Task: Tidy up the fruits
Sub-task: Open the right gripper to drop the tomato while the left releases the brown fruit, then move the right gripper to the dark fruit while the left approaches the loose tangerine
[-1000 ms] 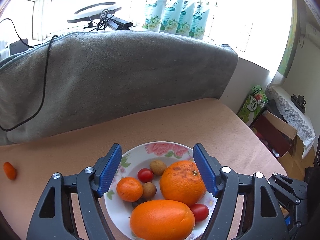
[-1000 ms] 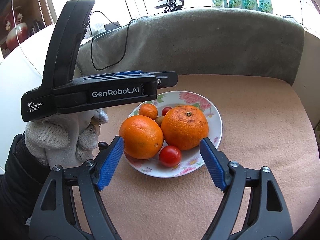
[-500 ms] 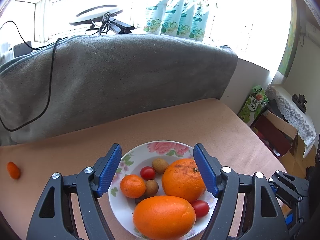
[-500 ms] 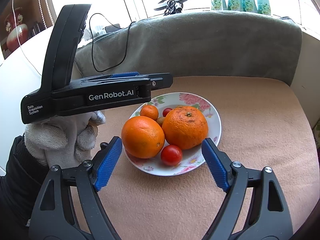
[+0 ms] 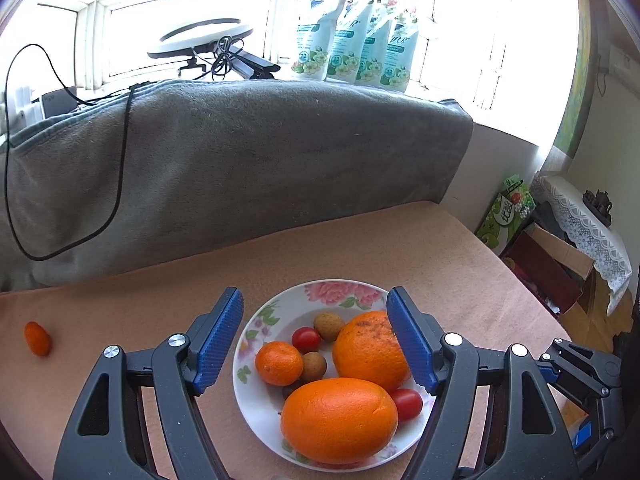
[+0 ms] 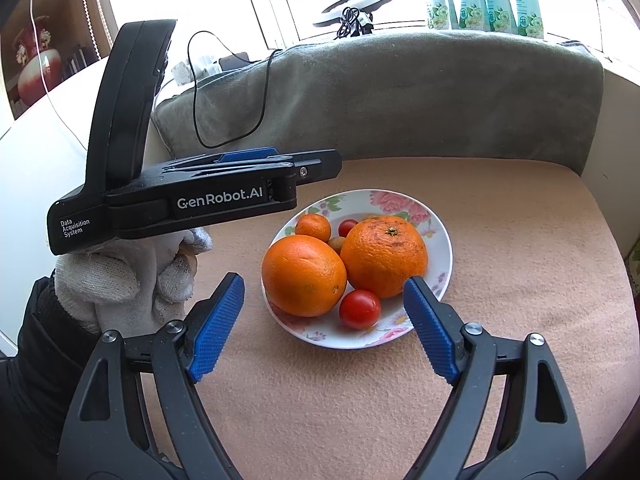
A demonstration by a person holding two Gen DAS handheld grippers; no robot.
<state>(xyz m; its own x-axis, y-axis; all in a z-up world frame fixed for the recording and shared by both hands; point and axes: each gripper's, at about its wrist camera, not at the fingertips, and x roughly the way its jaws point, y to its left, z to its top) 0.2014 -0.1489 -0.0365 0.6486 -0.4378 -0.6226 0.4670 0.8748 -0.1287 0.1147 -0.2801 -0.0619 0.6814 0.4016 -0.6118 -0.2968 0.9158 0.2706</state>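
Note:
A floral plate on the peach cloth holds a smooth orange, a rough orange, a mandarin, two cherry tomatoes and small brown fruits. A lone kumquat lies far left on the cloth. My left gripper hovers open over the plate's left side, nothing between its pads. My right gripper stands open at the plate's near edge, also empty. The left gripper's body and a gloved hand show left of the plate.
A grey blanket with a black cable walls off the back of the table. Pouches and a ring light sit on the windowsill. Past the table's right edge stand cartons.
The left gripper has drawn back slightly from the plate, so the fruit looks a little smaller. The fruit and the right gripper have not moved.

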